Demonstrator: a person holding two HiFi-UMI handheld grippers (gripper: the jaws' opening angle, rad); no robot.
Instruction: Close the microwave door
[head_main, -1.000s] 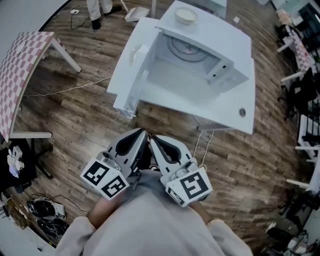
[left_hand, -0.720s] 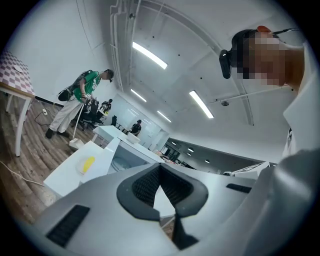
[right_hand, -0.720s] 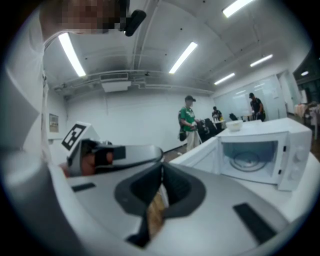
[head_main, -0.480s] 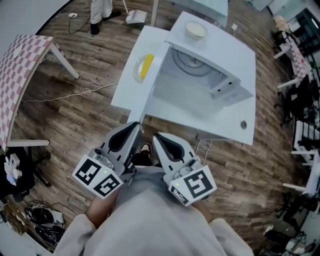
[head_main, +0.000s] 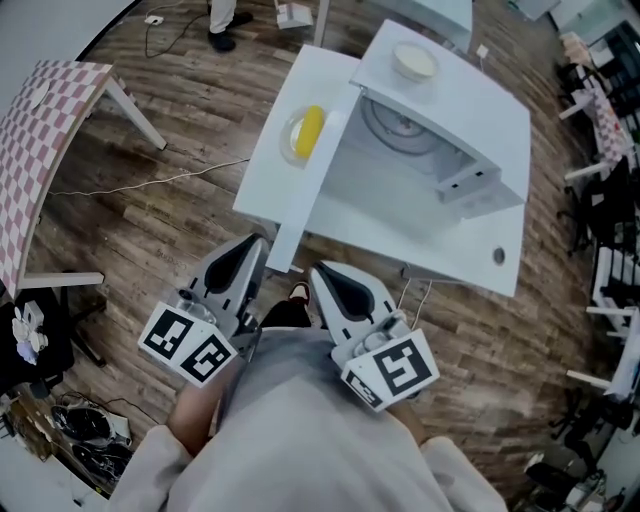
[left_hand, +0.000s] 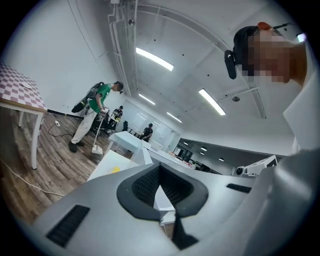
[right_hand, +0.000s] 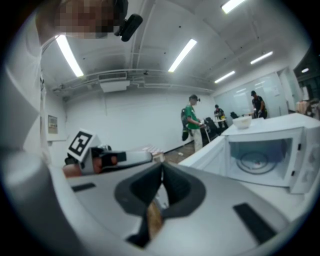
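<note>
My left hand-held gripper (head_main: 245, 262) and right hand-held gripper (head_main: 335, 285) are both clenched on nothing, side by side just short of the microwave (head_main: 440, 150). The microwave sits on the white counter (head_main: 480, 250) with its door (right_hand: 212, 150) swung wide open on its left side, so the cavity shows. Left of the microwave a yellow item (head_main: 310, 132) lies on a plate, and a pale bowl (head_main: 414, 62) rests on the microwave's top.

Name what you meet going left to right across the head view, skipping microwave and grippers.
Pink-and-white checked table, yellow food on a round clear plate, round white bowl, small round grey grommet.
</note>
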